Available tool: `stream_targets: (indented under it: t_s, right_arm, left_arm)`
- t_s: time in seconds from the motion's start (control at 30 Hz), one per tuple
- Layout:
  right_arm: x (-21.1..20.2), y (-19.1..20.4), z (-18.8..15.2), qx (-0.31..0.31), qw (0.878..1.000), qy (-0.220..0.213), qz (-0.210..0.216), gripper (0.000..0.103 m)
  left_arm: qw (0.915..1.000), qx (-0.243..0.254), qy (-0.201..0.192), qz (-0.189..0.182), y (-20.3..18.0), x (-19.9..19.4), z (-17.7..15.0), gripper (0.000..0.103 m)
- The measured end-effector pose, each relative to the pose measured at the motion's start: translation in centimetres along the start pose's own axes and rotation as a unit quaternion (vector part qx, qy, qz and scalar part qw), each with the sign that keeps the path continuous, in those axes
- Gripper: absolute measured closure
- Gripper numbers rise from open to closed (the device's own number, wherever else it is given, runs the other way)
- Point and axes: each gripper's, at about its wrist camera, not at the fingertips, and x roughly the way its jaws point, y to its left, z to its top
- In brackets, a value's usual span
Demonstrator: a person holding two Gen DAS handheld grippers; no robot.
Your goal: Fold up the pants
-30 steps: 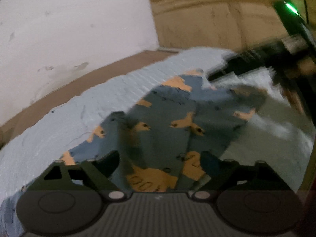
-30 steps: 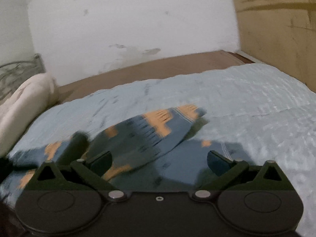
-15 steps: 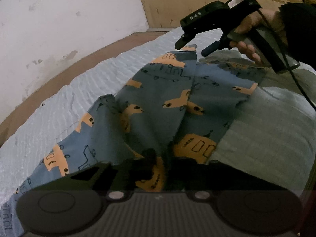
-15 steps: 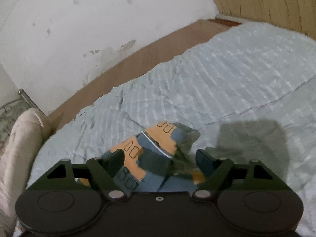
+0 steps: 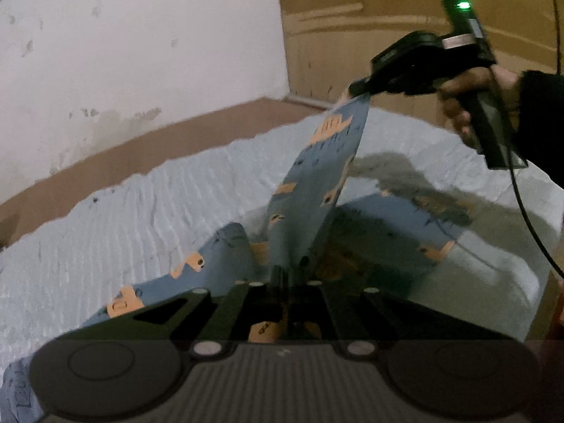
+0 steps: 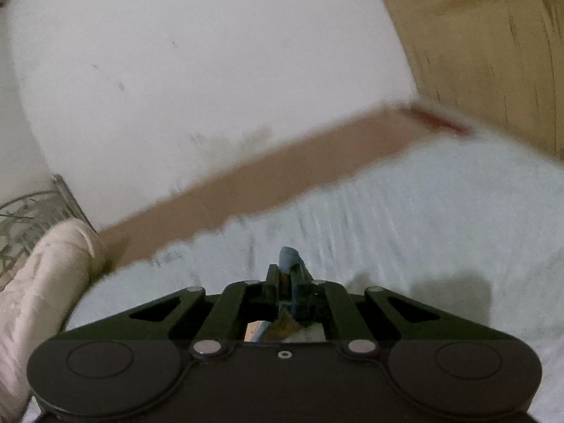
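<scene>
Left wrist view: pale blue bedspread [image 5: 105, 218] fills most of the frame ahead of the tool, white wall [image 5: 141, 53] behind it, wooden panel [image 5: 370, 28] ahead to the right. Pants [image 5: 313, 190], blue with orange print, partly on the bedspread just ahead of the left gripper [image 5: 282, 278], one leg pulled up taut toward the upper right. Left gripper fingers pressed together on a fold of the pants. Right gripper [image 5: 359, 90], held in the right hand [image 5: 469, 95], pinches the raised leg end, well ahead and above.

Right wrist view, blurred: bedspread [image 6: 423, 211] ahead, wall [image 6: 211, 70] beyond, cream pillow [image 6: 46, 275] at left. Right gripper [image 6: 287, 275] clamped tight, small tuft of the pants [image 6: 288, 255] poking out past the fingertips.
</scene>
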Motion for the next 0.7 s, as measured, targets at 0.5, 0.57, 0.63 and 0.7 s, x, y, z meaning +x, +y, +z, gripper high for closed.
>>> stream_targets:
  t_s: [0.5,0.57,0.63,0.7]
  right_arm:
    - [-10.7,-7.6,-13.0,0.053,0.992,0.052,-0.106,0.098]
    - [-10.8,-7.8,-13.6,0.047,0.991,0.058,-0.108,0.095]
    - [-10.7,-7.7,-13.8,0.036,0.991,0.062,-0.113,0.083]
    - [-10.6,-7.5,-13.0,0.020,0.991,0.059,-0.122,0.078]
  left_arm:
    - [0.9940,0.072,0.078,-0.027,-3.9,1.9,-4.1,0.102]
    - [0.9941,0.070,0.078,-0.027,-3.7,1.9,-4.1,0.102]
    - [0.9944,0.066,0.079,-0.027,-3.5,2.0,-4.0,0.102]
    - [0.9944,0.063,0.080,-0.026,-3.5,2.0,-4.0,0.102]
